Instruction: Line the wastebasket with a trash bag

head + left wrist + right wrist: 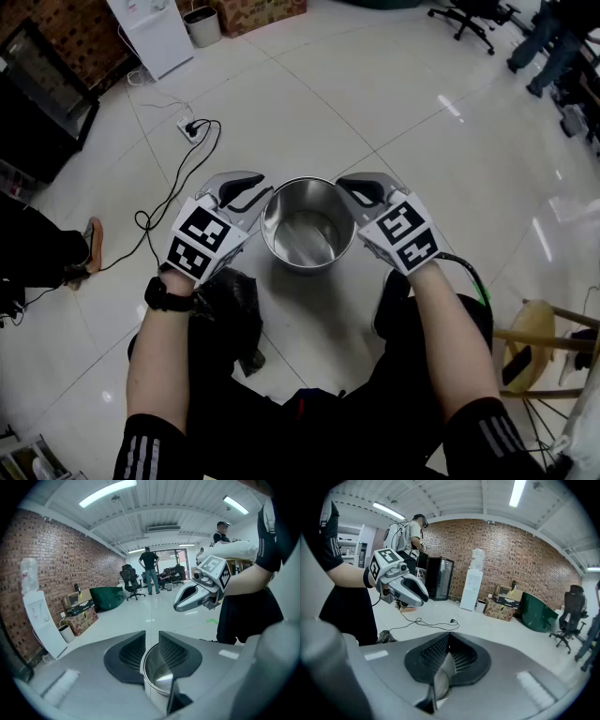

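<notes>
**Head view:** The steel wastebasket stands upright on the white tiled floor, just in front of the kneeling person's legs. The left tongs reach its left rim and the right tongs its right rim. A crumpled black trash bag lies on the floor by the person's left knee, near the basket but apart from it. A black cable trails across the tiles beyond the left tongs.

**Left gripper view:** The left tongs stand a narrow gap apart. The wastebasket rim passes between them, one jaw outside the wall and one inside. The pads are not pressed onto it. The right tongs hang beyond.

**Right gripper view:** The right tongs are closed tight, with the thin wall of the wastebasket pinched between the pads. The left tongs show opposite, and the trash bag lies on the floor below them.
</notes>
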Demonstrator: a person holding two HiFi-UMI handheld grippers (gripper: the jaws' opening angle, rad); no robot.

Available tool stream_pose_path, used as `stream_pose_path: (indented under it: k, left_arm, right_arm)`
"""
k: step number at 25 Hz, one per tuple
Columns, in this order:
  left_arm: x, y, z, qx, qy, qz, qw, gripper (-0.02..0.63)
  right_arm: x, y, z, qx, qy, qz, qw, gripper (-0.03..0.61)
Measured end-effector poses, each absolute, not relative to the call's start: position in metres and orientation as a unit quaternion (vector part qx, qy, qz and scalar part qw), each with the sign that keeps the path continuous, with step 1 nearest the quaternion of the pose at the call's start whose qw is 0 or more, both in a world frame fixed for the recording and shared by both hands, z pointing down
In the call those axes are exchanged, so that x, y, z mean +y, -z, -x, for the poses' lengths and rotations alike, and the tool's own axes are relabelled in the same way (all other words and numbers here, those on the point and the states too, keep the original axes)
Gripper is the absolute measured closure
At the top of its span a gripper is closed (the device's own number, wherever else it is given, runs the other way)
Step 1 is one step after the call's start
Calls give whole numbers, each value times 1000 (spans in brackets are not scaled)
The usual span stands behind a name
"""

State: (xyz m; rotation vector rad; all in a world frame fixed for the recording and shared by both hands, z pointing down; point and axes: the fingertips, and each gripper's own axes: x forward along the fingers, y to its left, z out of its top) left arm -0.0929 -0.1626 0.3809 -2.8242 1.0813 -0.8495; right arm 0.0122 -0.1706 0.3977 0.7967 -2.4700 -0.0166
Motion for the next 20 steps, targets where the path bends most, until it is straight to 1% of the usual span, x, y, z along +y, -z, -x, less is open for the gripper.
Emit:
stream_pose_path:
  k: [2, 6, 10, 16, 20]
  left_arm:
    - [-161, -387, 93, 337, 279, 899, -9, 487]
    - [-160, -402, 98, 327, 311, 892, -17, 416]
    - [-162, -414, 111, 334, 335, 881, -13, 408]
    - [-163, -420, 127, 351, 340, 873, -12, 403]
    - [-155, -449, 141, 347, 370, 861, -36, 396]
  right_arm:
    - [-170, -398, -12, -916, 7, -295, 271, 572]
    - [-171, -394, -14, -917, 8, -297, 267, 571]
    - [-173, -391, -16, -918, 8, -301, 258, 571]
    - [-174, -383, -13, -922, 10, -301, 242, 566]
    - [-174, -382, -9, -925, 6, -295, 237, 524]
